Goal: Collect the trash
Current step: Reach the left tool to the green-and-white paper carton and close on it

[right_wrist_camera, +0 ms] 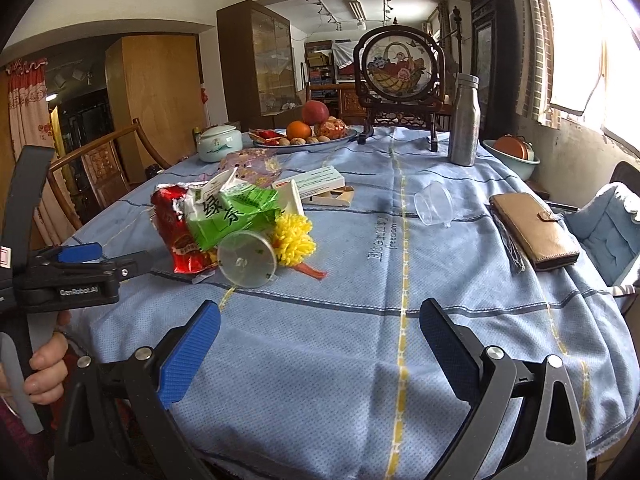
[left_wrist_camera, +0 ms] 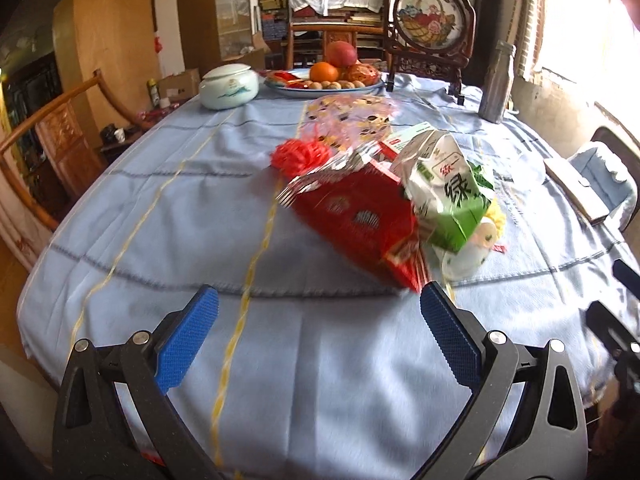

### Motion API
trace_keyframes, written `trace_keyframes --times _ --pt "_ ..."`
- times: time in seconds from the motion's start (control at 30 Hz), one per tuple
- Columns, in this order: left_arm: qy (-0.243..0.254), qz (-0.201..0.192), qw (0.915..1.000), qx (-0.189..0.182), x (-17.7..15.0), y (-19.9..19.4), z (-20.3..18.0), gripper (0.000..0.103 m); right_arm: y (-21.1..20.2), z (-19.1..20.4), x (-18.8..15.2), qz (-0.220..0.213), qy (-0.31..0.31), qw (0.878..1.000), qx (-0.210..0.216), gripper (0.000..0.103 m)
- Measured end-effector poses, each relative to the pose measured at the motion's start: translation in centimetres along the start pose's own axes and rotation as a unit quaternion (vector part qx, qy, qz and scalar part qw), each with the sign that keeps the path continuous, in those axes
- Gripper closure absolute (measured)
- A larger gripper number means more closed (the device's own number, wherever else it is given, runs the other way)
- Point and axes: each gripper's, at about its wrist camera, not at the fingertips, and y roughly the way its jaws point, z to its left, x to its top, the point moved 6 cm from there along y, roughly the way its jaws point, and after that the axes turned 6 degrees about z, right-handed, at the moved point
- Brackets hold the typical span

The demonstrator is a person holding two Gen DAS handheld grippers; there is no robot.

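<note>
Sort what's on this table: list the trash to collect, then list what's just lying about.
Trash:
- green tea carton
- red snack wrapper
- tipped clear plastic cup by the pile
- second clear cup lying apart
- yellow pompom
- flat white box

Lying about:
- fruit plate
- lidded ceramic jar
- metal bottle
- brown wallet
- framed embroidery stand

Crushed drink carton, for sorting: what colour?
Green and white carton, clearest in the right wrist view.

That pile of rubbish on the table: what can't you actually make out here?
- Red snack bag: motion-blurred in the left wrist view, print unreadable.
- White boxes: partly hidden behind the green carton in the right wrist view.
- Basin: contents too small, right wrist view.
</note>
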Motion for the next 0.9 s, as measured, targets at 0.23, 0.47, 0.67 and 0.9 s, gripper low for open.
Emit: trace_keyframes --times 0.23,0.47,0.67,0.9 --pt "0.015 0.04 0.9985 0.035 2.8 4.6 -0.4 0.007 1.3 -1.4 1.3 0.003 0.012 1.0 0.011 0.005" --pt "-0.055 0.03 0.993 0.1 2.8 3.3 8.6 0.007 3.2 -0.2 2.5 0.009 -0.008 0.999 0.036 0.005" --pt "-0.086 0.033 0.9944 0.052 2.3 2.8 10.4 0.007 5.3 2.0 3.2 0.021 -0.03 0.998 0.057 0.005" --pt "-0.036 0.006 0.9983 -0.046 5.8 2.5 3.9 0.007 5.6 2.8 2.9 0.022 -0.047 0.997 0.048 0.005"
